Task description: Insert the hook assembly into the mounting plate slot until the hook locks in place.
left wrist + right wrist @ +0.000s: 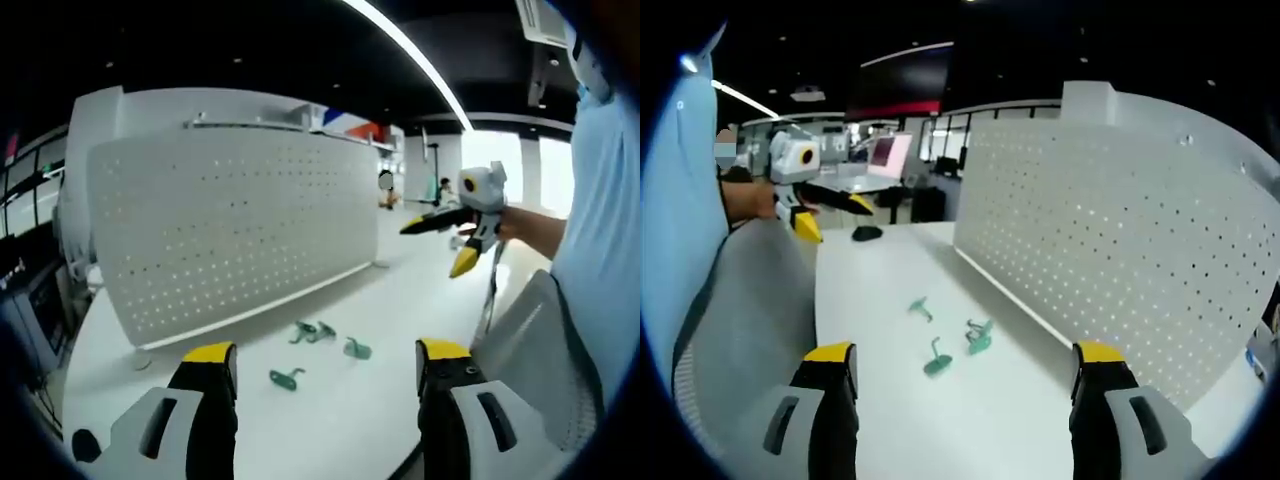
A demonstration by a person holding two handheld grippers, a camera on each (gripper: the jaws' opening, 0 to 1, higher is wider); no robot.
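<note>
Jaws of both the left gripper (325,372) and right gripper (965,372) gape empty; the small green hooks (312,332) could skid across the worktop (400,290) when pinched.

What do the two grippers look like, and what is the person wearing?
Each gripper has grey fingers with black inner faces and yellow tips, as on the left gripper and right gripper. Each has a white box body. The person wears a light blue shirt.

No readable text, label, brand, number or sign appears in either view. The white pegboard panel (230,230) carries only rows of small holes. A distant screen (887,155) is too blurred to read.
</note>
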